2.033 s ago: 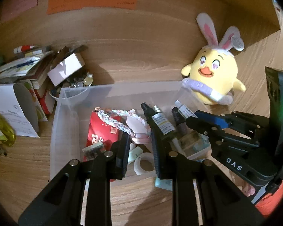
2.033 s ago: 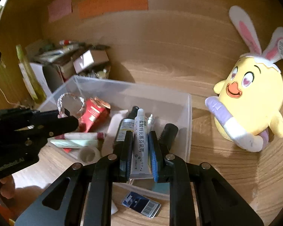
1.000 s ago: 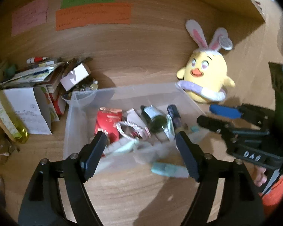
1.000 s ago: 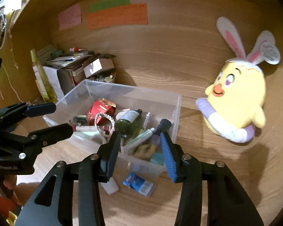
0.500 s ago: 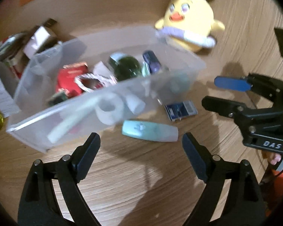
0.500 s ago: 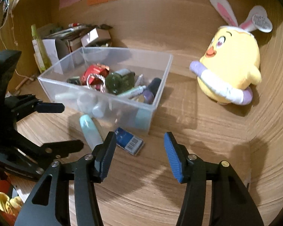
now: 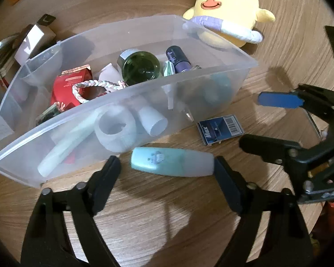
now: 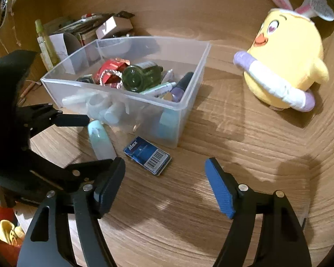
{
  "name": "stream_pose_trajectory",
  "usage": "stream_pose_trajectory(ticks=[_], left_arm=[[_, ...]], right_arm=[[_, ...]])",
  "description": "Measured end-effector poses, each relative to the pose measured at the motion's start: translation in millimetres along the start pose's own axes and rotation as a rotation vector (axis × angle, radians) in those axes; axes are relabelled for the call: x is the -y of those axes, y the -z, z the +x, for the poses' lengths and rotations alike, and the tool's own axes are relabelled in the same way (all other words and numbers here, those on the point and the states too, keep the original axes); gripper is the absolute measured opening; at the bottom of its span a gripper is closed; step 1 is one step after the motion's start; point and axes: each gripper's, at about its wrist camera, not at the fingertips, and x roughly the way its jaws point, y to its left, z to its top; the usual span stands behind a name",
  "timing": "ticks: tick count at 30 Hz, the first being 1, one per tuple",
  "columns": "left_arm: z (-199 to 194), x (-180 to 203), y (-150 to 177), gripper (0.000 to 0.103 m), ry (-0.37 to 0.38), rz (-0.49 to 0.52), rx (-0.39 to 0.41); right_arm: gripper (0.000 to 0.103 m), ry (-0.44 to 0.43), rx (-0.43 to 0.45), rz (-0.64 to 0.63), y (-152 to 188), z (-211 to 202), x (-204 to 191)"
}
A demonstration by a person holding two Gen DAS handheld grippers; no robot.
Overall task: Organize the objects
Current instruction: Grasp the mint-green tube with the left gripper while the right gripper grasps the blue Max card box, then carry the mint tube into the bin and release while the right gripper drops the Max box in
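A clear plastic bin (image 7: 238, 51) (image 8: 189, 71) holds a green bottle (image 7: 141, 67), a red packet (image 7: 70, 84), a braided cord, tubes and a tape roll (image 7: 115, 129). On the wooden desk in front of it lie a mint-green tube (image 7: 171, 162) (image 8: 101, 141) and a blue Max box (image 7: 220, 129) (image 8: 147, 154). My left gripper (image 7: 167, 173) is open, its fingers on either side of the mint tube without touching it. My right gripper (image 8: 165, 182) (image 7: 262, 120) is open and empty, just in front of the blue box.
A yellow plush chick with bunny ears (image 7: 225, 11) (image 8: 285, 66) sits right of the bin. Boxes, papers and a yellowish bottle (image 8: 45, 42) are piled behind the bin at the left. A wooden wall with sticky notes stands behind.
Both grippers have pulled back from the bin, opened wide and dropped toward the desk. The white tube the right gripper held now lies in the bin. The left gripper has closed in on the mint tube.
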Motion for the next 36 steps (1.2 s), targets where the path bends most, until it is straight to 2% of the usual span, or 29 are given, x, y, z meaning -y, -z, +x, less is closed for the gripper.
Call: stream_pose_trajectory(ticks=[1,4,13,16,18,20,24,36], left_arm=[[-2,1,0,0.073,0.004,0.004,0.004],[-5,-1,2,0.073,0.007,0.0,0.013],[-30,-23,21,0.073,0.022,-0.052,0.044],[-42,-30,26,0.073,0.023,-0.076,0.072],[-46,-34,27,0.073,0.018,-0.089,0.088],[-49,-38,28,0.073,0.02,-0.098,0.096],[-53,-43,31,0.073,0.029,-0.118,0.109],[-74,-40,34,0.073,0.028,-0.137,0.171]], right_arm=[[0.071,-0.003,-0.01,0.001,0,4,1],[0.071,-0.028,-0.029,0.019,-1,11,2],[0.071,-0.016,-0.048,-0.006,-4,20,-6],[0.066,0.003,-0.048,-0.04,-6,23,-15],[0.061,0.013,-0.045,-0.06,-8,25,-20],[0.049,0.016,-0.039,-0.082,-8,25,-29],[0.039,0.015,-0.032,-0.106,-9,24,-39],[0.038,0.028,0.023,-0.12,4,3,-58]])
